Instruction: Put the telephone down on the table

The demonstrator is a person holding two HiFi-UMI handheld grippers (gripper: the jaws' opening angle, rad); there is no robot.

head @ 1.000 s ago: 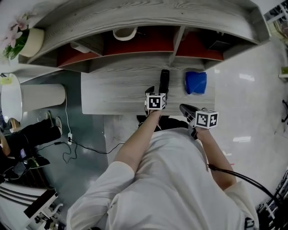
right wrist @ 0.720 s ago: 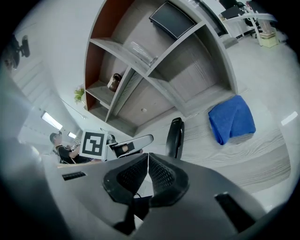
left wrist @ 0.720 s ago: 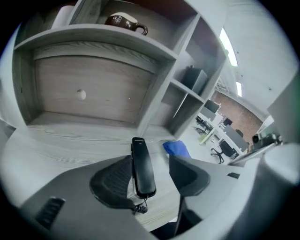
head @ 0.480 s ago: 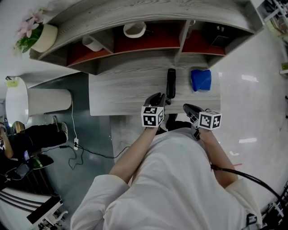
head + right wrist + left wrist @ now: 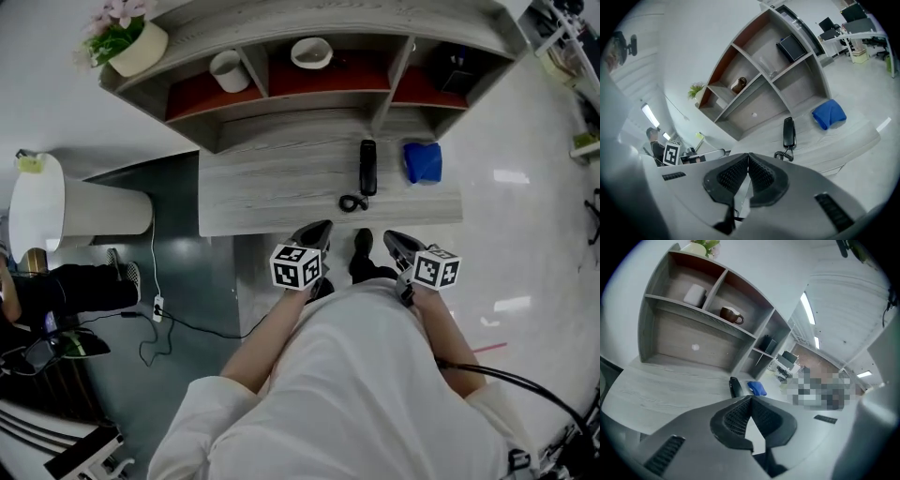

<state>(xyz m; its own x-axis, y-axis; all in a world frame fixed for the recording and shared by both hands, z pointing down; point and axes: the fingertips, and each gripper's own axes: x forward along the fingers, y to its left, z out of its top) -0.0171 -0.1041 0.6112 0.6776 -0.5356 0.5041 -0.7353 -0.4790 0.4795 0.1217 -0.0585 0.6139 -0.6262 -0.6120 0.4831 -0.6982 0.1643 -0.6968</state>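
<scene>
The telephone (image 5: 367, 167) lies flat on the tabletop (image 5: 272, 192) toward its right end. Its coiled cord (image 5: 352, 202) is by the front edge, and a blue cloth (image 5: 423, 161) sits just beside it on the right. The left claw (image 5: 317, 230) and right claw (image 5: 396, 239) are both closed and empty, off the front edge.

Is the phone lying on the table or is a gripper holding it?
On the table. The phone lies flat there, cord curled beside it; left gripper and right gripper are shut, empty.
</scene>
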